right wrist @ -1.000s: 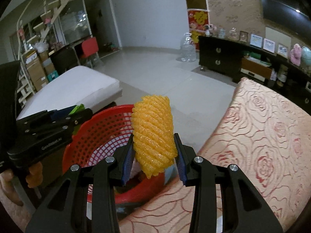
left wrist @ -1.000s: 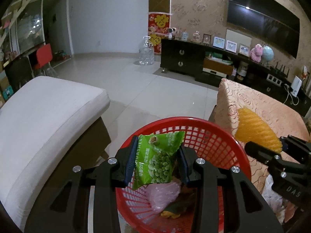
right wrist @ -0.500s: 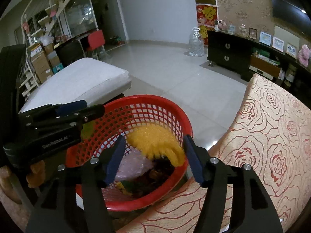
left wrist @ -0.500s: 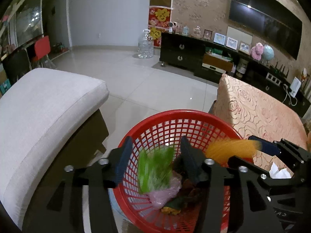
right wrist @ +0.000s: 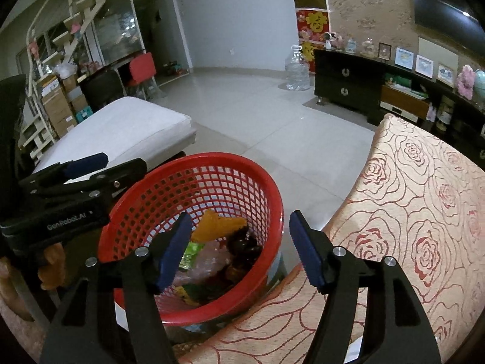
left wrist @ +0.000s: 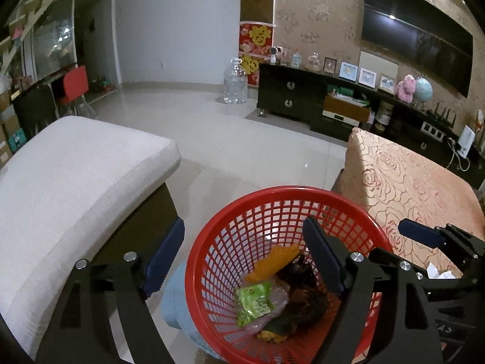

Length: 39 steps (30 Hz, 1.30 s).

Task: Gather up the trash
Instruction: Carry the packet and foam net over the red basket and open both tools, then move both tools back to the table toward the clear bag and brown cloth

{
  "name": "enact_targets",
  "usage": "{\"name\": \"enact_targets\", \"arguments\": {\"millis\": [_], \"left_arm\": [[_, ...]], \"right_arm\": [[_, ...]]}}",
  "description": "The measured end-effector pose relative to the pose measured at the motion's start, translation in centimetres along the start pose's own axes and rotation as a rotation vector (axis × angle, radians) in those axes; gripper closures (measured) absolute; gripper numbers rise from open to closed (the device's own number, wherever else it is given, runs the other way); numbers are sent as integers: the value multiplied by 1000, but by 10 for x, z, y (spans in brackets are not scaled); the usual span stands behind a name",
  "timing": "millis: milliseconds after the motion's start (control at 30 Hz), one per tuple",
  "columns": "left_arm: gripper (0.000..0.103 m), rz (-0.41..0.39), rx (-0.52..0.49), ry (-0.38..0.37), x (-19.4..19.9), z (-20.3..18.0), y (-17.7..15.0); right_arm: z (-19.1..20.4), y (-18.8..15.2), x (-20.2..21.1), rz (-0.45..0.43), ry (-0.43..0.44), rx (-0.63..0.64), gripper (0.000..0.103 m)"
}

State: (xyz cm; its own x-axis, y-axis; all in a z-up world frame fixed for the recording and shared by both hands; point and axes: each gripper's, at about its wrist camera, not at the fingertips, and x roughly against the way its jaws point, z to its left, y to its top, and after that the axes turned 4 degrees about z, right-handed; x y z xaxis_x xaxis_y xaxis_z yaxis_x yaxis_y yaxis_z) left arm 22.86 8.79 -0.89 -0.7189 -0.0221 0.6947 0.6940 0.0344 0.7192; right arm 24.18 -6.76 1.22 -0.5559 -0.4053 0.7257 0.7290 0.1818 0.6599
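A red mesh basket (left wrist: 272, 189) sits right below both grippers. Inside it lie a green snack packet (left wrist: 253, 303), a yellow foam net (left wrist: 275, 261), a pink plastic wrap and dark scraps. My left gripper (left wrist: 244, 224) hangs over the basket's left rim with its jaws opening and nothing between them. The right gripper (right wrist: 241, 214) is above the same basket (right wrist: 212, 156), jaws also opening and empty; the foam net (right wrist: 218, 226) and green packet (right wrist: 191, 250) rest below it. Each gripper shows in the other's view: the right one (left wrist: 424, 236) and the left one (right wrist: 88, 163).
A white cushioned seat (left wrist: 75, 182) stands left of the basket and a rose-patterned cushion (left wrist: 409, 182) right of it. A crumpled white tissue (left wrist: 436, 273) lies on that cushion. Something light blue (left wrist: 175, 297) sits under the basket. Tiled floor, a dark cabinet (left wrist: 303, 103) and a water bottle (left wrist: 235, 85) lie beyond.
Both grippers opened. The green packet left the left jaws and the yellow foam net left the right jaws; both dropped into the red basket.
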Motion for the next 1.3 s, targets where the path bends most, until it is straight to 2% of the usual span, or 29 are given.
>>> {"name": "enact_targets", "arguments": {"millis": [200,300,700,867,1133,1300], "left_arm": [[25,-8,3,-18,4,-2,0],[25,-13,-4,-31,7,-7,1],[25,-33,-59,-107,17,-41,1],[25,-34,-77,-146,21,-59,-1],[19,-28,-228,-274,30,-114,-19],[18,38,-387,-432,30,-155,-43]], "right_arm": [[-8,-2,10,-17,-28,-16,38],[-16,-3,21,-34,-56,-34,35],[-84,-23,95,-121,-220,-179,32],[-107,-46,117,-127,-265,-248,32],[-127,-84,150,-143,-327,-330,31],[-142,-105,171,-162,-357,-393,31]]}}
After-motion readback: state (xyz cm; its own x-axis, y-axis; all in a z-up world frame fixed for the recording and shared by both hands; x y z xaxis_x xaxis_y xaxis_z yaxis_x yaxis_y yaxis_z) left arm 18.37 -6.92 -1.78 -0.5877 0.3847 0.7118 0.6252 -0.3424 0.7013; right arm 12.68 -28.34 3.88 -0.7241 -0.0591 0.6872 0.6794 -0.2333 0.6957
